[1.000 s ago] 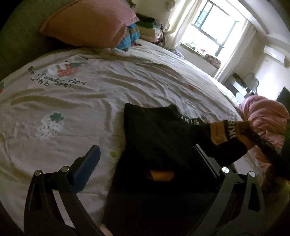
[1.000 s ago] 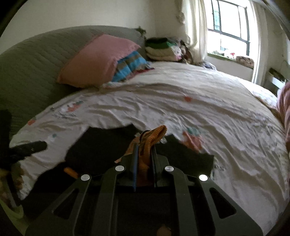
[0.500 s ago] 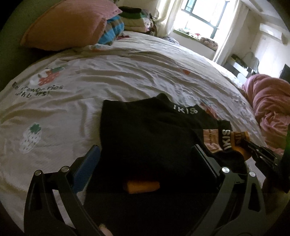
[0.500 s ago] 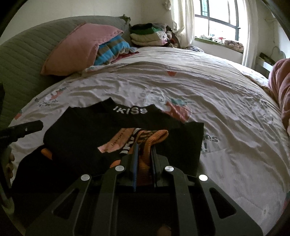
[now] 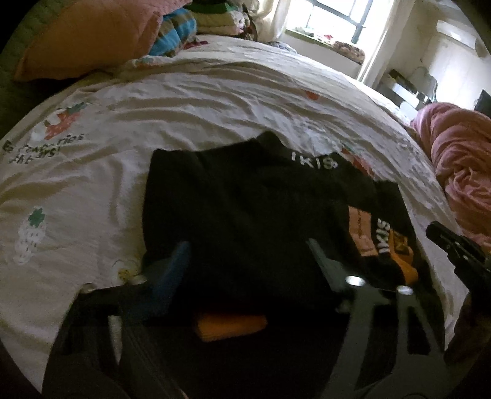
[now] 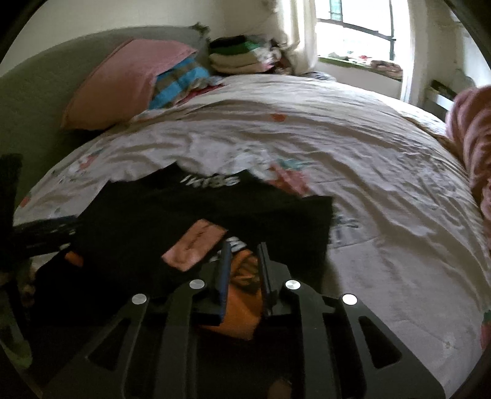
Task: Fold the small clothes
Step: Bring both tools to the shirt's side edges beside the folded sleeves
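With one sleeve already lying across the black sweater (image 5: 245, 214) on the strawberry-print bedsheet (image 5: 184, 101), the right gripper (image 6: 244, 264) is easing open around the orange cuff (image 6: 242, 300) while the left gripper (image 5: 248, 254) is closing, nothing pinched yet, leaving further folds.

A rumpled cream bedsheet printed with strawberries (image 5: 190, 110) is covering the bed. A pink pillow (image 6: 129, 83) is leaning on the grey-green padded headboard (image 6: 33, 98), a striped blue cushion (image 6: 181, 81) beside it. Daylight is coming through the barred window (image 6: 359, 27).
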